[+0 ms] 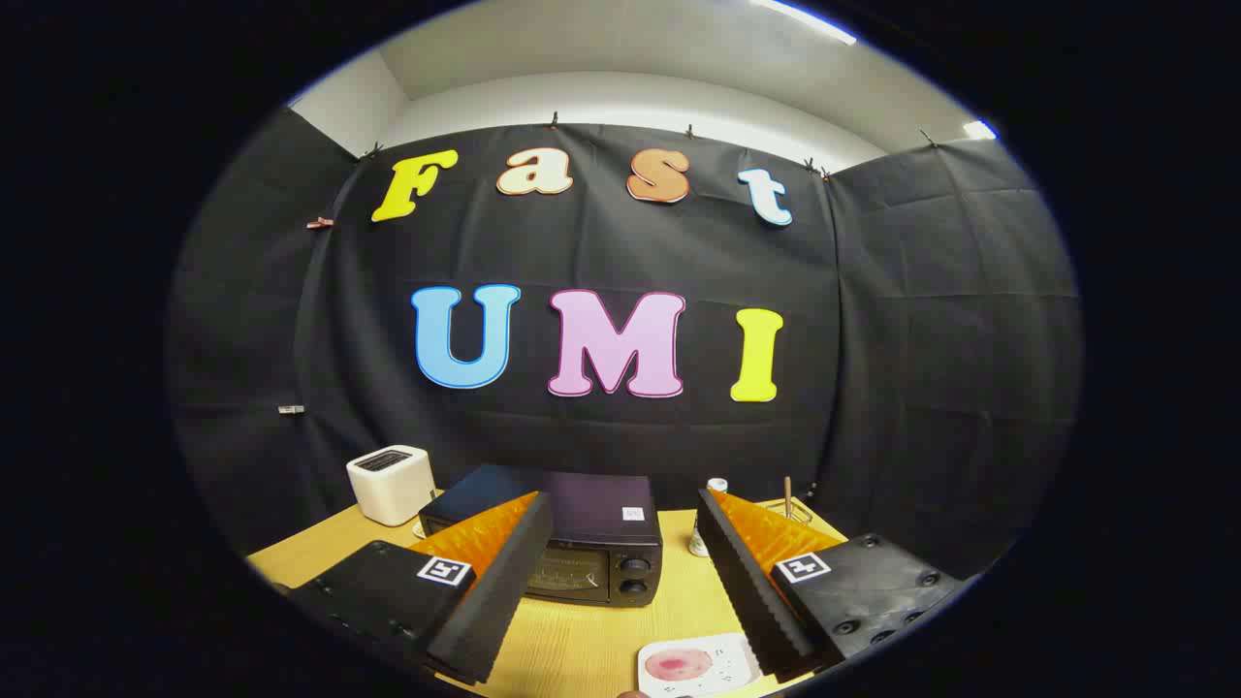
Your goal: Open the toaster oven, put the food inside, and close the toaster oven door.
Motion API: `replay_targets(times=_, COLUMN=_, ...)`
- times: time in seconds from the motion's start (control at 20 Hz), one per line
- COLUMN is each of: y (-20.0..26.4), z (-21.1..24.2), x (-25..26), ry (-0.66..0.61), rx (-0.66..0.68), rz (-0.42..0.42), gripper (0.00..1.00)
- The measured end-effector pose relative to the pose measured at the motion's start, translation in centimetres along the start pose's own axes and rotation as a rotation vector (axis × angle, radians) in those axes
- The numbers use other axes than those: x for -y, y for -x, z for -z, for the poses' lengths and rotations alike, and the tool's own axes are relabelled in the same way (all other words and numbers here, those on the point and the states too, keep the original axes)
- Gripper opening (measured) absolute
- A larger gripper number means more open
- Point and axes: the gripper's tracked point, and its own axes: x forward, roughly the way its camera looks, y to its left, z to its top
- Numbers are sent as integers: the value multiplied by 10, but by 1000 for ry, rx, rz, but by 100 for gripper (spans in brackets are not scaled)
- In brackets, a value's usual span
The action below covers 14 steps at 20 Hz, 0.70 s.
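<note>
A black toaster oven [582, 543] stands on the wooden table [591, 645], its door shut and two knobs on its right side. It sits beyond my fingers, partly behind the left one. A white plate [693, 667] with a pinkish round piece of food [678, 665] lies close in, just inside the right finger. My gripper [620, 582] is open, held above the table with nothing between its fingers.
A white pop-up toaster [391, 484] stands at the back left of the table, beside the oven. A small white-capped bottle [708, 519] and a glass holding a stick [789, 506] stand at the back right. Black cloth walls close the booth behind.
</note>
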Motion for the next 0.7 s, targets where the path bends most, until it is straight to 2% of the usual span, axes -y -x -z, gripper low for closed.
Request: replay_targets(times=0.7, y=-3, z=26, x=-4, ry=13, rx=-95, rz=19, gripper=98)
